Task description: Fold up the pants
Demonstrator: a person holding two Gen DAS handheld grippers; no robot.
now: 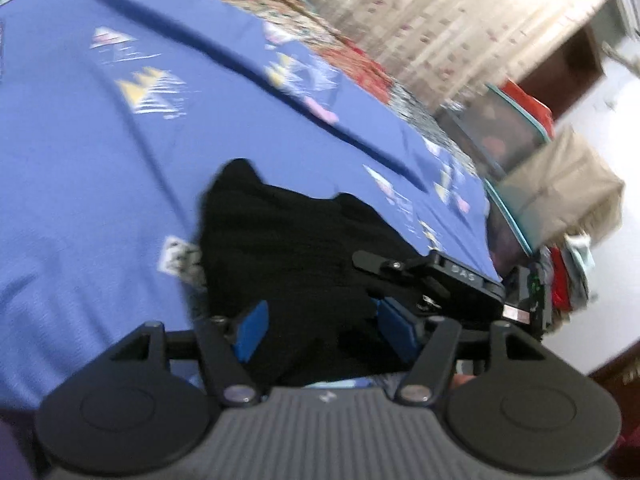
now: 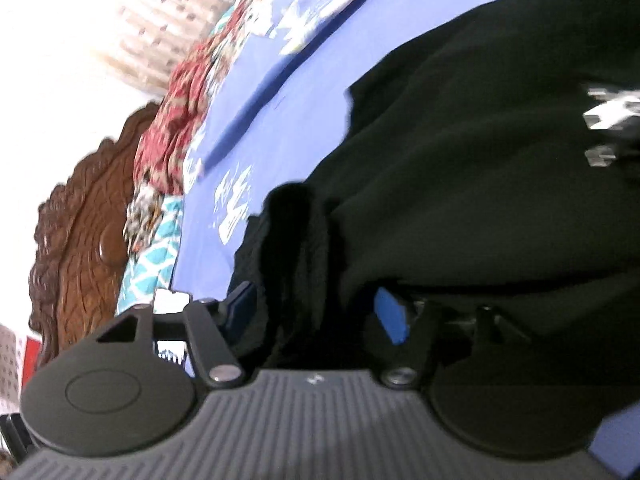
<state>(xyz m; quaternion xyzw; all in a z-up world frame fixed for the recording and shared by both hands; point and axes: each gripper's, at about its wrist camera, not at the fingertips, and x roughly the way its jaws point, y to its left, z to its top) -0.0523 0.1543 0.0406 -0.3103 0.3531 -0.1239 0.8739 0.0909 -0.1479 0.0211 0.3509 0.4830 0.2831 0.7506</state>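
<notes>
- the pants [image 1: 296, 264], black, lie bunched on the blue sheet [image 1: 100, 168] of the bed, close under both claws.
- the left claw [image 1: 320, 332] stands wide, its blue pads [image 1: 254, 330] clear on either side of the cloth; nothing is pinched. the cloth sits between the pads but seems loose.
- the right claw [image 2: 316, 310] is also wide, with a dark fold of the pants [image 2: 480, 160] running up between its pads [image 2: 390, 316]; the right pad is half buried under cloth, so contact there is unclear, but no grip shows.
- judged step: a fold seems just laid down, and the next hold is to be chosen.
- to do it well: back both claws clear of the cloth first, so no fold snags on a pad and gets dragged.
- pick edges, not the middle of the heap: one claw at each end of the same edge, so the cloth lifts evenly.
- take a thin bite; a thick bunch may slip or drag the sheet along.
- both views are blurred, so the true lie of the legs and waist is hard to read.
</notes>
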